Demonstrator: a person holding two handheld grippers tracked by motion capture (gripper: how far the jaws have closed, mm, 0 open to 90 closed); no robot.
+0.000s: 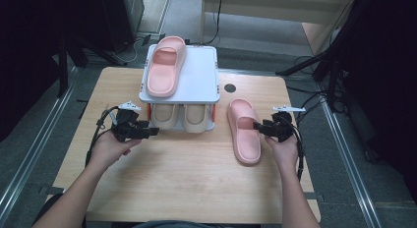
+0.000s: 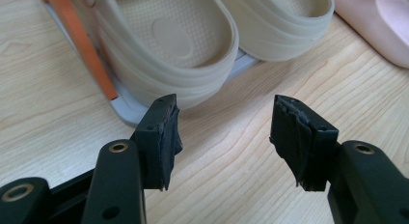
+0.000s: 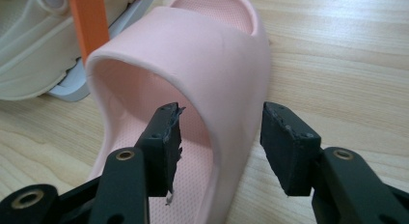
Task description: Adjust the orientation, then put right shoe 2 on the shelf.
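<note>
Right gripper view: the right claw (image 3: 219, 137) is spread astride the strap wall of the pink slipper (image 3: 193, 79) on the worktop (image 1: 187, 179), at three o'clock of the rack (image 1: 204, 80). A shallow bite could slip off. The left claw (image 2: 224, 132) gapes empty.

No readable writing anywhere

Nothing is showing a legible word, number, brand or sign: the pink slipper (image 3: 212, 79) on the table, the beige slippers (image 2: 193, 35) on the lower shelf and the white rack (image 1: 196, 80) are all appearing plain, and a round mark moulded in one beige sole is carrying no letters I can make out
</note>
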